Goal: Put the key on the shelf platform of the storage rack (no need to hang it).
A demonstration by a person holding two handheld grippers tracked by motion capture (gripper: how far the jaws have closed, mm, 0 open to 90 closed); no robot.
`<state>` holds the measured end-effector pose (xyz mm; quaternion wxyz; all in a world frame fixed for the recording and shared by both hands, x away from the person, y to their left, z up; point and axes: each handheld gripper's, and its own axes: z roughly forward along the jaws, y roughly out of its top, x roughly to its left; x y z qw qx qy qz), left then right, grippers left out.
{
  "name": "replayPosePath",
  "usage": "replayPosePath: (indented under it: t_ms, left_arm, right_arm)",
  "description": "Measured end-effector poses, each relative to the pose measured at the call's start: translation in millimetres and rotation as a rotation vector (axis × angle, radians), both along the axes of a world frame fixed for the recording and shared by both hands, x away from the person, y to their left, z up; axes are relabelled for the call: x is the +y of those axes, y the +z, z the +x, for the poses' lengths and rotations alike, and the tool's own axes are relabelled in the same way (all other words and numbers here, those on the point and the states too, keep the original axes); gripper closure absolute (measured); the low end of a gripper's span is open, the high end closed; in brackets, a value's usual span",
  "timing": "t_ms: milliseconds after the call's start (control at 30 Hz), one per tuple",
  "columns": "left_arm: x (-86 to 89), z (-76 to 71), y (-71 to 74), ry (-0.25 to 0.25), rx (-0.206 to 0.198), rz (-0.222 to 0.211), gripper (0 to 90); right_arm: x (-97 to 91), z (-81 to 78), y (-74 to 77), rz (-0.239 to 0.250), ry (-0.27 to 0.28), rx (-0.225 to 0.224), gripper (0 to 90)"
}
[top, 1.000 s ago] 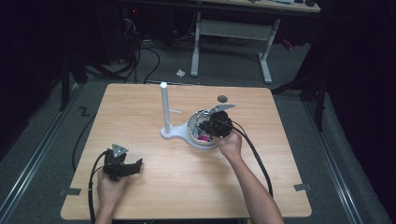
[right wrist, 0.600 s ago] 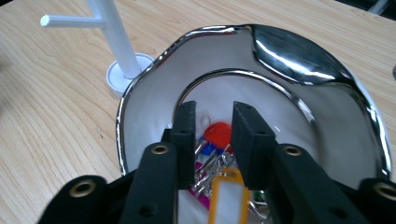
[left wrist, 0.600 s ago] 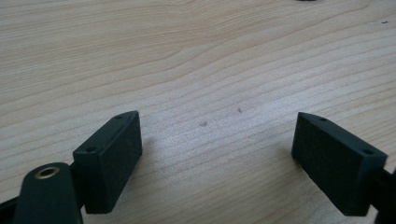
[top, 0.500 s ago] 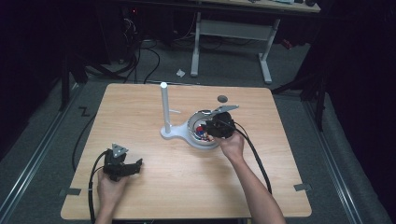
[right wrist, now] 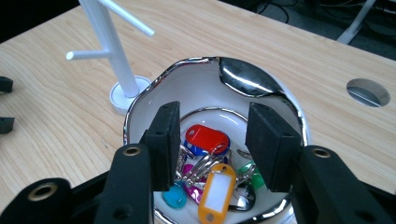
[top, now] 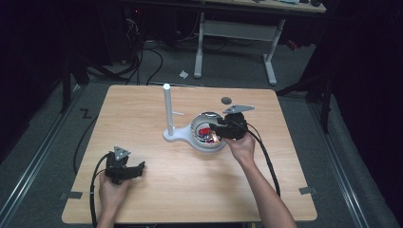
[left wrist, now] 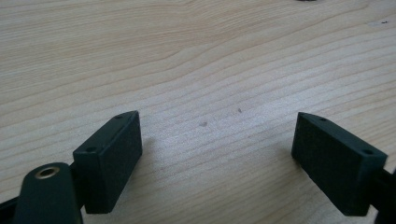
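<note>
While right tongs (right wrist: 212,144), just opening, hang released over the bowl (right wrist: 243,77), key tags (right wrist: 208,138) overlap; left tongs (left wrist: 219,154) released.

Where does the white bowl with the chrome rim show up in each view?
High view: white bowl with the chrome rim sits mid-table, beside the right gripper.
Left gripper view: bare table.
Right gripper view: bowl at centre, behind the fingers.
Shared landmark: white branched stand.

My right gripper (right wrist: 212,140) hides part of the key tags (right wrist: 208,170) heaped in the bowl (right wrist: 261,81) (its near rim is cut off at the bottom edge), and the stand (right wrist: 109,51) loses its top.
</note>
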<state>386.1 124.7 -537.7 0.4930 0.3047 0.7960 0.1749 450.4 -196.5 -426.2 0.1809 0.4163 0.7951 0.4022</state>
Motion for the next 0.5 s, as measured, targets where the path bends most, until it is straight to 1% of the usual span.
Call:
replayPosePath:
  t_ms: [167, 233, 267, 300, 400, 500]
  left_arm:
    - [0.1, -0.1, 0.0, -0.002, 0.0, 0.001, 16.6]
    - [-0.1, 0.0, 0.1, 0.001, 0.0, -0.001, 16.6]
    - [-0.1, 0.1, 0.1, 0.003, 0.001, -0.002, 16.6]
    - [-0.2, 0.1, 0.1, 0.004, 0.001, -0.003, 16.6]
    - [0.1, -0.1, 0.0, -0.002, 0.0, 0.002, 16.6]
    - [-0.3, 0.1, 0.2, 0.006, 0.003, -0.005, 16.6]
  right_arm:
    - [-8.3, -7.0, 7.1, 0.004, -0.011, -0.018, 53.4]
    - [-9.8, -8.0, 7.7, 0.005, -0.013, -0.021, 53.4]
    - [-15.9, -11.9, 8.2, 0.018, -0.023, -0.033, 52.9]
    - [-18.8, -13.6, 7.8, 0.029, -0.028, -0.026, 52.6]
    - [-25.3, -18.2, 8.6, 0.018, -0.037, -0.025, 51.7]
    - [-28.6, -21.7, 11.5, 0.023, -0.037, -0.027, 51.5]
